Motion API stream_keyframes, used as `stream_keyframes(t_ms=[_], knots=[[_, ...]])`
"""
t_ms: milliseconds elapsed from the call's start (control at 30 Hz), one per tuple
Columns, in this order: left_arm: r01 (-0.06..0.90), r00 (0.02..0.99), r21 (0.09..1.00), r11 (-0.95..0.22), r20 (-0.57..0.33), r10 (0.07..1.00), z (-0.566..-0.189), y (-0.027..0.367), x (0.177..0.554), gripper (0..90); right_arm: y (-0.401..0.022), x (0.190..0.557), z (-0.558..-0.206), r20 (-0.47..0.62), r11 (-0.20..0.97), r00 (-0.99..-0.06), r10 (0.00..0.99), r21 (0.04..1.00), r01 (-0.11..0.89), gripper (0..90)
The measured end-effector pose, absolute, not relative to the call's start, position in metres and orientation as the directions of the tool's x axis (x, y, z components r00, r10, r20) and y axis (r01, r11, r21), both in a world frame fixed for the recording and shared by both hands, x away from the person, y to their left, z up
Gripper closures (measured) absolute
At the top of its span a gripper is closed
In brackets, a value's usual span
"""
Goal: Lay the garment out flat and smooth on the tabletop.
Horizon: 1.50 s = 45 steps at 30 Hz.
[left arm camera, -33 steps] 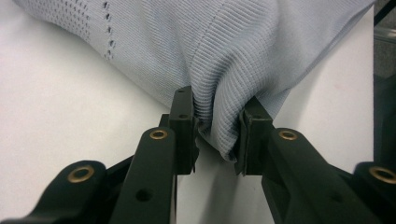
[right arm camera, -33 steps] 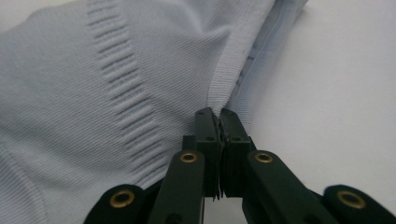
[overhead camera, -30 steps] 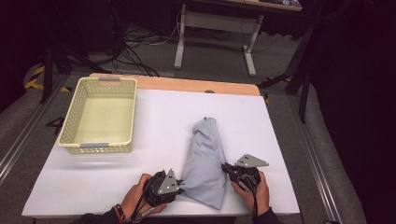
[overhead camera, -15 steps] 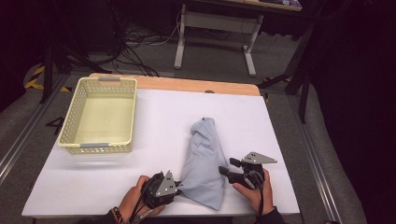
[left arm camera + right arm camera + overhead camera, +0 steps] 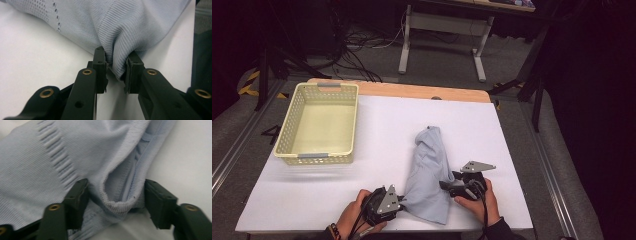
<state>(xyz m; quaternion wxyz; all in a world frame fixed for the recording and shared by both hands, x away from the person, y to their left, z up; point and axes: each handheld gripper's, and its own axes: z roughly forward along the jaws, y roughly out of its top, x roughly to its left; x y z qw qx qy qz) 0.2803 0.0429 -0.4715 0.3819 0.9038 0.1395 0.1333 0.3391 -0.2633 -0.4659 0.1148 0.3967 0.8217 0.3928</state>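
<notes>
Garment (image 5: 428, 172), pale blue ribbed knit, lies bunched lengthwise on the white worktop (image 5: 362, 200), right of the empty yellow basket (image 5: 319, 125) and well apart from it. Left gripper (image 5: 398, 199) is clamped on a fold at the near-left edge. Right gripper (image 5: 447, 186) at the near-right hem: jaws have just been opening, the hem sits between them unpinched. Judged early stage: one corner secured, other grip to be retaken, folding or basketing not yet done
</notes>
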Motion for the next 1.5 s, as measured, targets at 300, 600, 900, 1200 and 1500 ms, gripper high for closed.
stream_keyframes(t_ms=[300,600,900,1200,1500], knots=[[0.15,0.928,0.729,-0.667,0.13,0.35,-0.471,0.046,0.278,75.7,-0.251,0.349,-0.46,0.089,0.428,-0.711,0.697,0.745,0.512,71.1],[0.157,0.921,0.734,-0.66,0.132,0.366,-0.473,0.044,0.28,77.8,-0.233,0.373,-0.456,-0.012,0.489,-0.725,0.689,0.746,0.453,59.0],[0.135,0.931,0.717,-0.683,0.145,0.336,-0.468,0.05,0.277,75.9,-0.237,0.37,-0.415,-0.023,0.42,-0.719,0.694,0.825,0.379,46.7],[0.166,0.93,0.784,-0.598,0.077,0.359,-0.439,0.072,0.278,60.9,-0.212,0.412,-0.39,-0.044,0.377,-0.718,0.695,0.872,0.312,45.6],[0.247,0.829,0.863,-0.44,0.047,0.557,-0.419,0.05,0.335,43.5,-0.18,0.477,-0.408,-0.035,0.453,-0.708,0.705,0.79,0.412,43.8]])
